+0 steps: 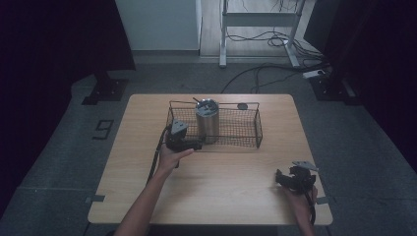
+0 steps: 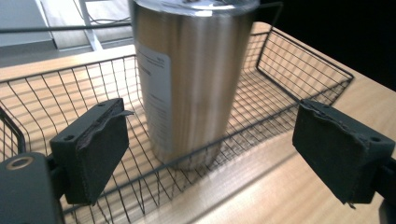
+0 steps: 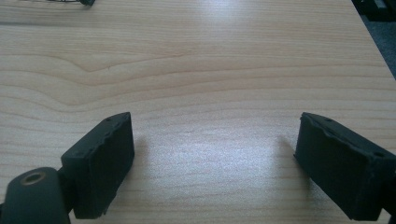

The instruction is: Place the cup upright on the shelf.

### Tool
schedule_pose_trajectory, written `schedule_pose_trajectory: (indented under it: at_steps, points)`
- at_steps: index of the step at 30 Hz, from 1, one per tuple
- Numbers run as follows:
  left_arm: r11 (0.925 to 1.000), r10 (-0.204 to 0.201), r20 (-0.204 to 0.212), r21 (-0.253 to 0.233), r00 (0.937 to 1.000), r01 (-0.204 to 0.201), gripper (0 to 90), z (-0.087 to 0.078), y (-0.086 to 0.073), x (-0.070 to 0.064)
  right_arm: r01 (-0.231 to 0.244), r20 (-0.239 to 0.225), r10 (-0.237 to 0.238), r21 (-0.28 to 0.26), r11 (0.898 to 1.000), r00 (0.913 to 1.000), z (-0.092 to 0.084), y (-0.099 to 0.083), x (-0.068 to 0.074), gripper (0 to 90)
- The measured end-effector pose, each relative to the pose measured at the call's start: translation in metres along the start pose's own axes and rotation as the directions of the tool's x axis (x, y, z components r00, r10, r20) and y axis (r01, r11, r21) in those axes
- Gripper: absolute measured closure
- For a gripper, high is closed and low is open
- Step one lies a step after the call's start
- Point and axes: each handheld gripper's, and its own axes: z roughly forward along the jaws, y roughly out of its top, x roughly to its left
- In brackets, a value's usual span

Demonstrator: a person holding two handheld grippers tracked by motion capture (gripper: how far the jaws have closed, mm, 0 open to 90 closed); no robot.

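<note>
A steel tumbler (image 1: 207,120) stands upright in the left part of a black wire basket (image 1: 246,129) at the table's middle back. My left gripper (image 1: 191,144) hovers at the basket's front left edge, open, its jaws spread wide just short of the tumbler (image 2: 189,79); the basket's front wire (image 2: 224,140) runs between them and the cup. My right gripper (image 1: 284,178) rests low near the table's front right corner, open, with bare wood between its fingers (image 3: 100,161).
A small dark round object (image 1: 242,106) lies on the table just behind the basket's back rim. The wooden table (image 1: 221,182) has broad bare wood in front. Cables and a desk frame (image 1: 260,34) lie on the floor beyond.
</note>
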Motion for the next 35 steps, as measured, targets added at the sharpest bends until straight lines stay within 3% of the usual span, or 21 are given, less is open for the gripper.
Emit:
schedule_pose_trajectory:
  at_steps: [6, 17, 27, 35]
  points:
    - [0.9994, 0.025, -0.003, 0.026, 0.9997, -0.024, 13.2, -0.018, -0.015, -0.006, 0.000, 0.000, 0.000, 0.000, 1.000, 1.0000, 0.000, 0.000, 0.000, 11.7]
    - [0.9971, 0.018, 0.027, 0.074, 0.9995, -0.020, 14.2, -0.048, -0.054, -0.012, 0.001, 0.000, -0.001, 0.000, 1.000, 1.0000, 0.000, 0.000, 0.000, 11.7]
    - [0.9923, 0.019, -0.005, 0.122, 0.9998, -0.019, 14.2, -0.057, -0.084, -0.011, 0.000, 0.000, 0.000, 0.000, 1.000, 1.0000, 0.000, 0.000, 0.000, 11.8]
    - [0.9925, 0.001, -0.009, 0.123, 1.0000, 0.000, 14.2, -0.060, -0.088, -0.011, 0.001, 0.000, -0.001, -0.001, 1.000, 1.0000, 0.000, 0.000, 0.000, 11.8]
